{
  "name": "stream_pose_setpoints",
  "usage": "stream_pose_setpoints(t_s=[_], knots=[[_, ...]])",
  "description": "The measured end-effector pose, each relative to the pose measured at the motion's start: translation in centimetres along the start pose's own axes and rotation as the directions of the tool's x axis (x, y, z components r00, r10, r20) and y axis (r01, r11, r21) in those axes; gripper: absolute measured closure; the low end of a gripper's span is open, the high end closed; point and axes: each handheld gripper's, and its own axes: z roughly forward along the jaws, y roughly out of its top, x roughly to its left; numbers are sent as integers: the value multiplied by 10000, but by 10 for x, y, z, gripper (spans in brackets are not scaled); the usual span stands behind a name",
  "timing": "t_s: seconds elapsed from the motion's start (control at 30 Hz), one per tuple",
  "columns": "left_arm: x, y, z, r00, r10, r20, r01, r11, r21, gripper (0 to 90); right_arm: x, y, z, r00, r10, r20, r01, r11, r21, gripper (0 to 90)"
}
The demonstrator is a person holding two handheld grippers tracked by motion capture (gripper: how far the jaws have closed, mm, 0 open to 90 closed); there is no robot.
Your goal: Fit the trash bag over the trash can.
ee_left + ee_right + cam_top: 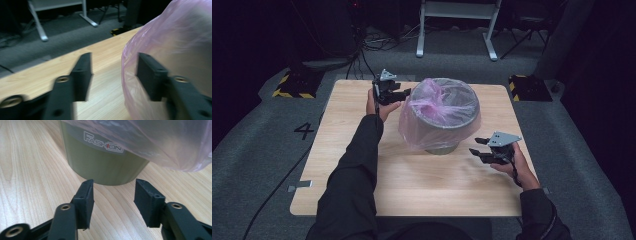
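1. A grey-green bin (441, 131) is seen standing upright on the wooden table (342, 165), near the middle and slightly toward the far edge.
2. The bin is lined with a pink plastic bag (438, 107), which is folded over the rim and hangs down the outer wall.
3. The left gripper (398, 95) is held near the far left corner, just beside the bag's left side; its jaws are parted and nothing is pressed between them, though in the left gripper view the bag's film lies right by 1 jaw.
4. The right gripper (479, 146) is held toward the right edge, near the bin's base, with its jaws apart and empty.
5. The word "FASHION" (103, 143) is printed on the bin's wall.
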Motion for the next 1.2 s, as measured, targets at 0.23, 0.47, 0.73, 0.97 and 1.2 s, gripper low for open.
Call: stream_pose_setpoints(t_s=[0.23,0.47,0.73,0.97,1.2], knots=[[-24,-16,-51,9858,1664,231,-1673,9848,467,205,-10,-4,-3,9956,857,377,-863,9961,153,312],[-42,-68,-76,9753,2194,253,-2205,9601,1721,172,-19,-6,-7,9826,1667,817,-1690,9854,224,262],[-60,-116,-93,9718,2225,777,-2353,9349,2657,228,-24,-7,-8,9713,2035,1228,-2097,9770,399,224],[-78,-151,-103,9679,2114,1357,-2444,9174,3141,200,-28,10,-23,9606,2326,1522,-2306,9726,-312,241],[-82,-170,-107,9674,2152,1334,-2465,9208,3024,201,-35,27,-39,9557,2373,1743,-2276,9709,-745,232]])
